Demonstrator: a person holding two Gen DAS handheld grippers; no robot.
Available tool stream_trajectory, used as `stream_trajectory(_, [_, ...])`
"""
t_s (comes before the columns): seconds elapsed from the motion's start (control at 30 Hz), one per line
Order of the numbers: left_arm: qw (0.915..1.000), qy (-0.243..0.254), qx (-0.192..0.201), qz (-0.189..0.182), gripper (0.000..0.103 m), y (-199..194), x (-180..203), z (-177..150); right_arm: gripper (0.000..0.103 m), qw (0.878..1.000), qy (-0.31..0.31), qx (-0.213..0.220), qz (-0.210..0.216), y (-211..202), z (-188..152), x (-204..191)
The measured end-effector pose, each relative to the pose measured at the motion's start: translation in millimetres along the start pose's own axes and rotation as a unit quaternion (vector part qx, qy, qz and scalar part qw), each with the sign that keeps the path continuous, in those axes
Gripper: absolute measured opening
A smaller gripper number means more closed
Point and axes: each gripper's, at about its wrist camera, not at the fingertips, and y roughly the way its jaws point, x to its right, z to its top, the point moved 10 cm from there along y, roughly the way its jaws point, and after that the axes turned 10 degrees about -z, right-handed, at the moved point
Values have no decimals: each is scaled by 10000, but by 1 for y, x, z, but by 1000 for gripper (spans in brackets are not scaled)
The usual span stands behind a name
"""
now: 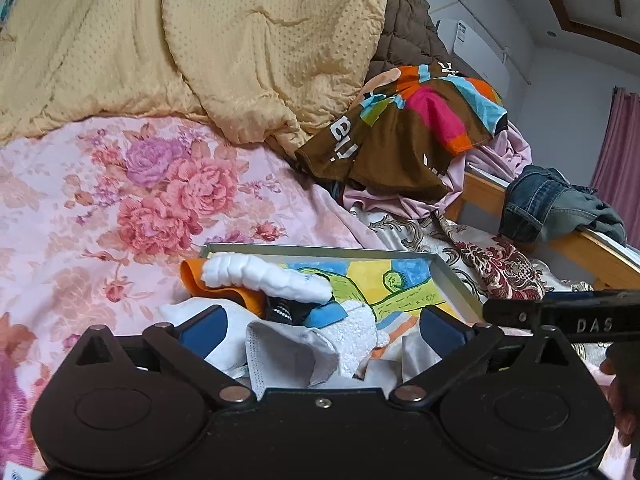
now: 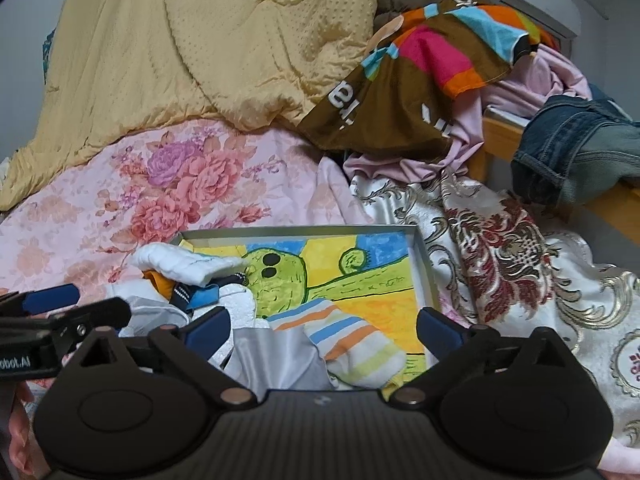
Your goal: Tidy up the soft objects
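Left gripper (image 1: 322, 326): fingers apart, nothing clamped; a face mask (image 1: 280, 354) and white foam (image 1: 356, 336) lie between them. Right gripper (image 2: 324, 326): fingers apart, a striped sock (image 2: 352, 344) loose between them. Ahead of both, the tray (image 2: 424, 268) holds a white sock (image 2: 184, 266) on orange cloth (image 1: 216, 284).

Ahead of the tongs, a sheet (image 1: 132, 184) is showing pink roses, a quilt (image 1: 192, 40) is glowing pale yellow, a tray (image 2: 422, 264) is carrying a green-and-yellow drawing, and a sock (image 2: 352, 344) between the right tongs is showing orange, blue and yellow stripes.
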Motion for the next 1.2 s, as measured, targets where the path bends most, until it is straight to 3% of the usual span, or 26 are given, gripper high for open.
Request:
stream_trajectory(0.73, [9993,174,258,220,102,-94,34,-4,103,9991,93,412,-4,-90,-15,10])
stream_trajectory(1.2, [9993,287,67,238,102,-134,53,-35,103,9986,237,472,-49,-129,-53,18])
